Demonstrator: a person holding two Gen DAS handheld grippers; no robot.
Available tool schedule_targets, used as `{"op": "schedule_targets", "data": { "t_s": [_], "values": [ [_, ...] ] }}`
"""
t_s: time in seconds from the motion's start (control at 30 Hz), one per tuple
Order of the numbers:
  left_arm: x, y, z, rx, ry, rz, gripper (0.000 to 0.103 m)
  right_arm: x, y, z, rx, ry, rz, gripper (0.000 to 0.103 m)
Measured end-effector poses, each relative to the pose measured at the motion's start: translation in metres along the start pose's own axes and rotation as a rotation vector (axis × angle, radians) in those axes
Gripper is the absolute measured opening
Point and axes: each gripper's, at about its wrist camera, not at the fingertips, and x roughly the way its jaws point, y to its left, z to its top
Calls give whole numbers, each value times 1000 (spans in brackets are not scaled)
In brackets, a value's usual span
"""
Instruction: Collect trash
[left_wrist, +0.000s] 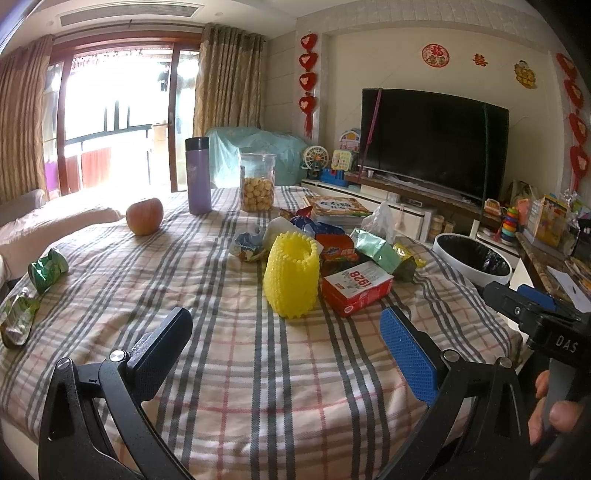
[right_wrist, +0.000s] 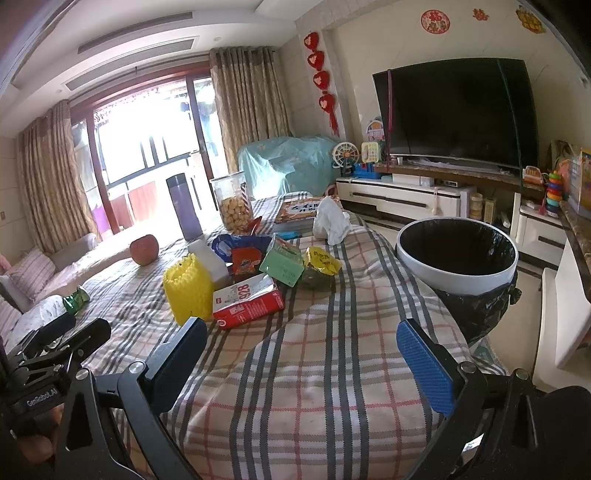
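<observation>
A pile of trash lies mid-table: a yellow foam fruit net (left_wrist: 291, 275) (right_wrist: 189, 288), a red and white "1928" box (left_wrist: 355, 290) (right_wrist: 248, 302), green packets (left_wrist: 376, 249) (right_wrist: 282, 264), a yellow wrapper (right_wrist: 322, 260), a crumpled wrapper (left_wrist: 248, 245) and a white tissue (right_wrist: 330, 219). Two green wrappers (left_wrist: 47, 269) lie at the table's left. A white bin with a black liner (right_wrist: 458, 251) (left_wrist: 472, 258) stands past the table's right edge. My left gripper (left_wrist: 286, 341) and right gripper (right_wrist: 301, 358) are both open and empty, hovering short of the pile.
An apple (left_wrist: 144, 216), a purple flask (left_wrist: 198, 175), a jar of biscuits (left_wrist: 257, 182) and books (left_wrist: 340, 208) stand at the far side of the checked tablecloth (left_wrist: 240, 369). A TV (right_wrist: 458, 110) and a low cabinet (right_wrist: 406, 197) are behind the bin.
</observation>
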Motion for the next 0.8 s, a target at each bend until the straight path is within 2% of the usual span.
{"op": "schedule_targets", "data": {
  "t_s": [0.8],
  "values": [
    [9,2,-4,0,27,-8,103,6,3,-3,4,29,14,103]
  ]
}}
